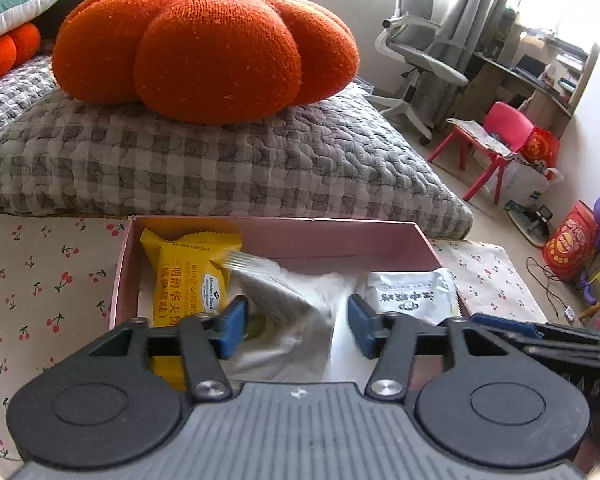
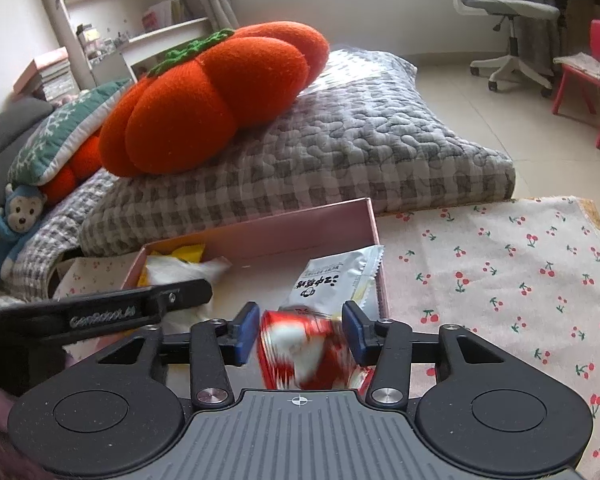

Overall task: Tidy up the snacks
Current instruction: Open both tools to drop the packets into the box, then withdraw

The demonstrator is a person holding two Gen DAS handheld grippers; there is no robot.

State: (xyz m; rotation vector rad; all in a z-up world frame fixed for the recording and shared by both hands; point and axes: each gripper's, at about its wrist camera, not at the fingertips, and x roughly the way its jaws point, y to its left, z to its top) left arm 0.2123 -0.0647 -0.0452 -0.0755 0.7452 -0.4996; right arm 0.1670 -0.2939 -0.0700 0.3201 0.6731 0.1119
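Snacks lie in the pink box (image 1: 332, 236) on the cherry-print cloth (image 2: 500, 272): a yellow packet (image 1: 184, 276) at its left, a white packet (image 1: 414, 294) at its right. The left gripper (image 1: 296, 326) stands open over a blurred silvery packet (image 1: 284, 312). The right gripper (image 2: 300, 330), nearer the right end, brackets a blurred red-and-white packet (image 2: 304, 352); I cannot tell whether it grips.

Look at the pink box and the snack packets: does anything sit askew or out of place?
Yes. The white packet leans tilted against the pink box's right wall, with its crimped corner poking over the rim. The yellow packet stands propped in the far left corner. Nothing looks spilled or torn.
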